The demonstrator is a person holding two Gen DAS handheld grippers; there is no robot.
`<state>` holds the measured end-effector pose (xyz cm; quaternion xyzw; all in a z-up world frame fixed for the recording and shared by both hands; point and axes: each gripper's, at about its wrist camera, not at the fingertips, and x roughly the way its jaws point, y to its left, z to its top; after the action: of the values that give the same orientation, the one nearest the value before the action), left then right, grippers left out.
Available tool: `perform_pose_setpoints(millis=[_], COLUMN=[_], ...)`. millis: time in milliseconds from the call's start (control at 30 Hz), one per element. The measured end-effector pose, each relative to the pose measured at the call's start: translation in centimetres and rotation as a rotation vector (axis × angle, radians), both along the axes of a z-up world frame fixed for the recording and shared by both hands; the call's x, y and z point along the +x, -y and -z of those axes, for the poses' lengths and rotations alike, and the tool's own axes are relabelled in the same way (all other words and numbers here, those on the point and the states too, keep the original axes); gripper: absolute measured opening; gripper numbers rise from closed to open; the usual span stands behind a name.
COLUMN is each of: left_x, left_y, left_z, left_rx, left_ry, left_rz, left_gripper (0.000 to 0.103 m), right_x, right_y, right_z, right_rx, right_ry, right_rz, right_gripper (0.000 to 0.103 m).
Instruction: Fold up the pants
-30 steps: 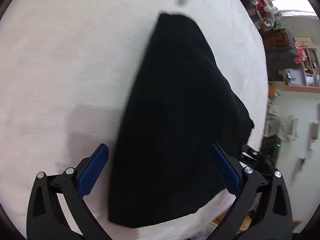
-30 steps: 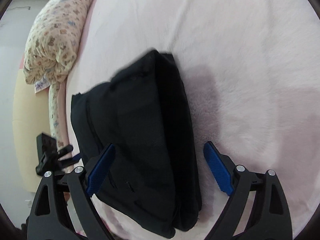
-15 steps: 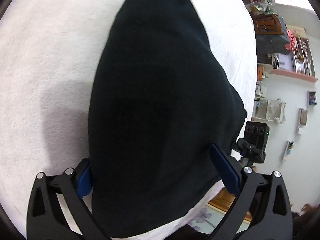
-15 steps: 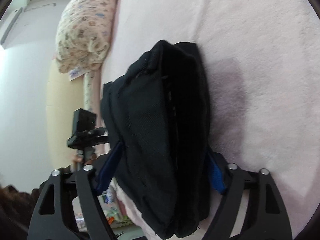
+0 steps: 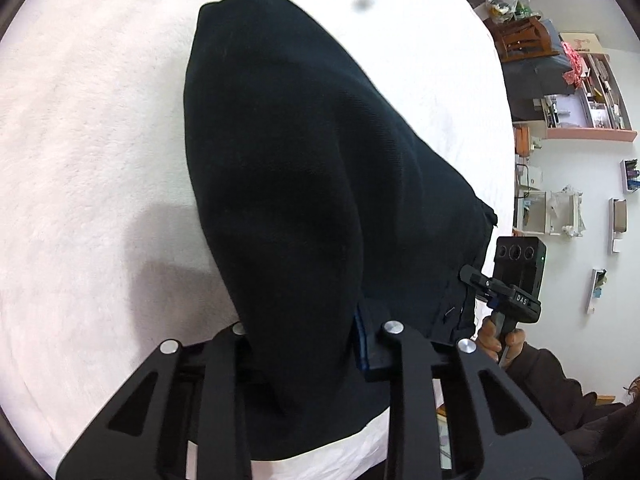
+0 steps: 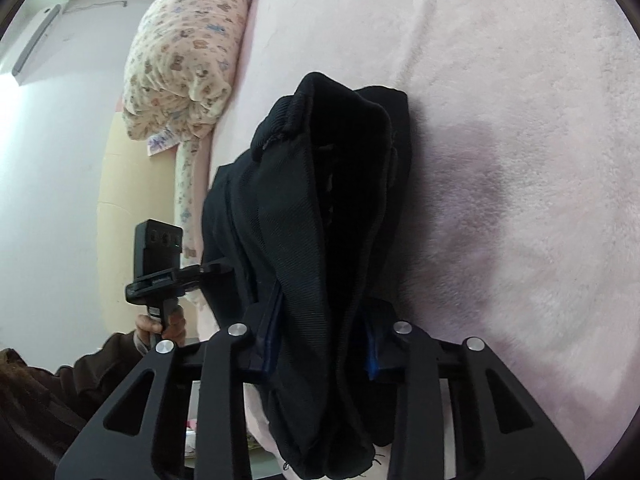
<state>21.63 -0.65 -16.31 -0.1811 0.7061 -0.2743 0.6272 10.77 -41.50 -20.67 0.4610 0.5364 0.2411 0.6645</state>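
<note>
Both grippers' jaws are closing on the folded black fabric pants (image 5: 320, 184) at the pink fleecy bedspread's (image 5: 88, 160) near edge.
The left gripper (image 5: 300, 344) and right gripper (image 6: 320, 344) are pinching cloth that is hiding their pads; open bedspread is lying upper right.

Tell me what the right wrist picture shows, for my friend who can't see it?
The right gripper is closing on folded black pants lying on a fluffy pink blanket. A flowery pillow lies at the top left, and a hand holds the other gripper's handle at lower left.

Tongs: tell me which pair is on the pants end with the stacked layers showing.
The right tongs: closing on the pants where ribbed band and stacked layers show. The left tongs are closing on a smooth folded end.
</note>
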Motion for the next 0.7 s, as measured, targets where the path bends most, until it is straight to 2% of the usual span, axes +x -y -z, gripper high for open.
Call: perform_pose_setpoints(millis=[300, 467, 700], left_x=[0.3, 2.0, 5.6], left_y=[0.7, 3.1, 7.2], left_z=[-3.3, -4.3, -3.0], left_rx=[-0.091, -0.154, -0.175], left_ry=[0.055, 0.088, 0.111], left_rz=[-0.035, -0.071, -0.113], left_gripper=[0.025, 0.026, 0.026], right_x=[0.9, 2.9, 6.6], right_y=[1.0, 3.9, 7.9], right_z=[-2.8, -4.7, -5.3], right_rx=[0.051, 0.006, -0.089], right_ry=[0.079, 0.136, 0.159], right_rz=[0.038, 0.088, 0.175], right_gripper=[0.029, 0.029, 0.029])
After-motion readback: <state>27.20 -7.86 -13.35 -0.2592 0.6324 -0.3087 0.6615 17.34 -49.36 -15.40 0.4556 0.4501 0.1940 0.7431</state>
